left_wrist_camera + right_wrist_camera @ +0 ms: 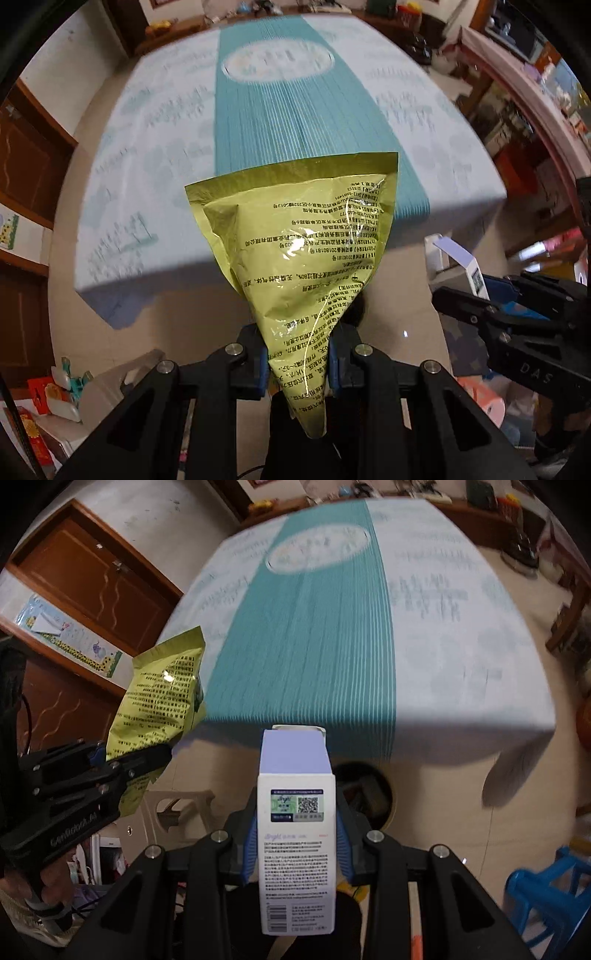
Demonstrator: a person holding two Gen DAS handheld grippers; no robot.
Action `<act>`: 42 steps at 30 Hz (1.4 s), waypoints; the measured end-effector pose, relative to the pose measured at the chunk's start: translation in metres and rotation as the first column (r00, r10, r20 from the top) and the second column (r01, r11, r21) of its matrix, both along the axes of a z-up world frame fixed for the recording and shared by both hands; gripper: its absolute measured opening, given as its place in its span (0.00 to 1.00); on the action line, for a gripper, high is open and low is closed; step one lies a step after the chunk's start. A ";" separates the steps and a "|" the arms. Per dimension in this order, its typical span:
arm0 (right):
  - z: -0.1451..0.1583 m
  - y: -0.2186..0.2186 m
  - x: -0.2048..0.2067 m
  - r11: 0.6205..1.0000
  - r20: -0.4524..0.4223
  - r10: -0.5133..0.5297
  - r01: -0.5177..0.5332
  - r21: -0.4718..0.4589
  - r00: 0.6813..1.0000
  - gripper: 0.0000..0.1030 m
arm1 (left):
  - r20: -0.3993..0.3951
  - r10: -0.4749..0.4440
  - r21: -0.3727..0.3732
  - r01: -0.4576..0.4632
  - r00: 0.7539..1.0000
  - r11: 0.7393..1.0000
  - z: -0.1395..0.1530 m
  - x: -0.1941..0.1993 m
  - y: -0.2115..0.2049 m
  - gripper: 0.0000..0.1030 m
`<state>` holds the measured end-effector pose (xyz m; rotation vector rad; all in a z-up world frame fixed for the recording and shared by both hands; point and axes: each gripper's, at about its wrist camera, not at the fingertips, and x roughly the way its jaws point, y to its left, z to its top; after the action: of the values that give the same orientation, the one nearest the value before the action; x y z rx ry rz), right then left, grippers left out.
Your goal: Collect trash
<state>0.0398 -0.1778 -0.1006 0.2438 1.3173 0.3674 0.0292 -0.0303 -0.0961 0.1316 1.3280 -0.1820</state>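
In the left wrist view a yellow-green printed packet [306, 243] stands up between the blue pads of my left gripper [299, 332], which is shut on its narrow lower end. The right wrist view shows a white and lilac carton [297, 812] upright in my right gripper [297, 814], pads pressed on both its sides. Each gripper also shows in the other's view: the right gripper [465, 290] with the carton [474, 277] at the right, the left gripper [133, 755] with the packet [162, 698] at the left. Both hang over the floor just off the near edge of a table [443, 646].
The table wears a white and teal cloth [314, 122]. A dark round bin [369, 794] sits on the floor under its near edge. A beige plastic stool [177, 808] and a blue stool [546, 893] flank it. Wooden cabinets [92, 579] line the left wall.
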 end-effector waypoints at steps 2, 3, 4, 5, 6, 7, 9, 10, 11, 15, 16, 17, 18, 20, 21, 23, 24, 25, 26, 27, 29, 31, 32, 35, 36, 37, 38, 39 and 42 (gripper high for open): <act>-0.015 0.002 -0.007 1.000 -0.032 -0.020 0.020 0.000 0.999 0.34 | -0.050 -0.022 -0.002 0.022 0.999 1.000 -0.023 -0.010 -0.003 0.21; -0.027 0.002 -0.011 0.999 -0.052 -0.034 0.034 0.000 0.998 0.34 | -0.073 -0.031 -0.004 0.031 0.997 1.000 -0.035 -0.014 -0.004 0.21; -0.035 0.003 -0.014 0.999 -0.066 -0.043 0.043 -0.003 0.997 0.34 | -0.097 -0.045 -0.005 0.044 0.994 0.999 -0.049 -0.017 -0.005 0.21; -0.046 0.004 -0.017 0.998 -0.080 -0.057 0.056 -0.010 0.995 0.34 | -0.115 -0.056 -0.007 0.056 0.992 0.998 -0.061 -0.020 -0.006 0.21; -0.058 0.005 -0.020 0.997 -0.094 -0.071 0.069 -0.016 0.993 0.34 | -0.138 -0.071 -0.010 0.071 0.988 0.997 -0.077 -0.024 -0.007 0.21; -0.072 0.005 -0.022 0.996 -0.111 -0.084 0.082 -0.022 0.990 0.34 | -0.152 -0.081 -0.012 0.080 0.985 0.997 -0.089 -0.026 -0.008 0.21; -0.110 0.005 -0.027 0.993 -0.153 -0.118 0.114 -0.038 0.981 0.34 | -0.183 -0.107 -0.024 0.104 0.977 0.994 -0.122 -0.031 -0.010 0.21; -0.126 0.006 -0.029 0.992 -0.169 -0.128 0.123 -0.039 0.977 0.34 | -0.189 -0.116 -0.024 0.114 0.975 0.993 -0.138 -0.032 -0.010 0.21; -0.145 0.006 -0.031 0.990 -0.189 -0.140 0.135 -0.041 0.972 0.34 | -0.198 -0.127 -0.023 0.125 0.972 0.992 -0.158 -0.032 -0.012 0.21; -0.223 0.005 -0.037 0.981 -0.245 -0.192 0.184 -0.059 0.950 0.34 | -0.247 -0.136 -0.041 0.130 0.960 0.991 -0.231 -0.027 -0.014 0.21; -0.239 0.004 -0.037 0.978 -0.257 -0.207 0.199 -0.060 0.944 0.34 | -0.248 -0.135 -0.042 0.129 0.959 0.991 -0.242 -0.026 -0.015 0.21; -0.254 0.003 -0.038 0.974 -0.267 -0.224 0.217 -0.057 0.937 0.34 | -0.251 -0.139 -0.043 0.133 0.958 0.990 -0.262 -0.024 -0.017 0.22; -0.270 0.001 -0.038 0.970 -0.275 -0.243 0.236 -0.057 0.930 0.34 | -0.254 -0.145 -0.047 0.138 0.956 0.989 -0.275 -0.021 -0.018 0.22; -0.303 -0.003 -0.035 0.961 -0.281 -0.277 0.270 -0.063 0.919 0.34 | -0.266 -0.147 -0.054 0.138 0.953 0.989 -0.301 -0.017 -0.022 0.22; -0.313 -0.005 -0.034 0.958 -0.282 -0.288 0.281 -0.065 0.915 0.34 | -0.263 -0.150 -0.063 0.138 0.953 0.988 -0.311 -0.014 -0.023 0.23; -0.336 -0.008 -0.029 0.949 -0.287 -0.314 0.309 -0.064 0.905 0.34 | -0.253 -0.153 -0.073 0.139 0.955 0.988 -0.324 -0.009 -0.026 0.26; -0.348 -0.010 -0.025 0.944 -0.290 -0.326 0.324 -0.056 0.900 0.34 | -0.250 -0.150 -0.077 0.135 0.956 0.988 -0.332 -0.006 -0.026 0.33; -0.353 -0.010 -0.022 0.942 -0.290 -0.332 0.332 -0.049 0.898 0.35 | -0.250 -0.146 -0.079 0.130 0.957 0.988 -0.336 -0.002 -0.027 0.37; -0.361 -0.011 -0.017 0.939 -0.291 -0.337 0.341 -0.039 0.895 0.35 | -0.246 -0.133 -0.077 0.117 0.960 0.990 -0.342 0.001 -0.026 0.46; -0.369 -0.011 -0.013 0.937 -0.292 -0.343 0.349 -0.033 0.893 0.35 | -0.243 -0.123 -0.078 0.107 0.962 0.991 -0.346 0.003 -0.023 0.56; -0.379 -0.013 -0.007 0.933 -0.297 -0.351 0.359 -0.029 0.888 0.36 | -0.234 -0.108 -0.086 0.090 0.966 0.992 -0.351 0.006 -0.020 0.58; -0.387 -0.013 -0.004 0.931 -0.303 -0.355 0.365 -0.024 0.884 0.42 | -0.240 -0.105 -0.089 0.085 0.965 0.992 -0.356 0.008 -0.018 0.61; -0.390 -0.013 -0.003 0.930 -0.306 -0.356 0.368 -0.021 0.883 0.48 | -0.244 -0.103 -0.086 0.084 0.964 0.993 -0.359 0.007 -0.017 0.64; -0.392 -0.012 0.000 0.930 -0.300 -0.355 0.366 -0.022 0.885 0.51 | -0.249 -0.096 -0.076 0.080 0.964 0.994 -0.358 0.011 -0.011 0.65; -0.391 -0.011 0.000 0.932 -0.292 -0.354 0.363 -0.024 0.889 0.51 | -0.249 -0.095 -0.074 0.079 0.964 0.994 -0.357 0.011 -0.010 0.67; -0.391 -0.010 0.000 0.933 -0.286 -0.352 0.359 -0.027 0.891 0.52 | -0.246 -0.094 -0.073 0.078 0.965 0.994 -0.355 0.010 -0.011 0.68; -0.390 -0.009 -0.001 0.934 -0.280 -0.349 0.355 -0.029 0.895 0.52 | -0.236 -0.089 -0.069 0.075 0.968 0.995 -0.352 0.010 -0.009 0.71; -0.389 -0.011 -0.002 0.936 -0.275 -0.344 0.349 -0.030 0.898 0.52 | -0.229 -0.086 -0.067 0.072 0.970 0.995 -0.350 0.008 -0.009 0.73; -0.390 -0.011 -0.002 0.942 -0.269 -0.332 0.332 -0.049 0.904 0.56 | -0.200 -0.075 -0.070 0.062 0.977 0.996 -0.350 0.012 0.000 0.75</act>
<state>0.0375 -0.1884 -0.4911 0.5256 1.5160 0.0409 0.0407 -0.0301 -0.4465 0.1072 1.5197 -0.3017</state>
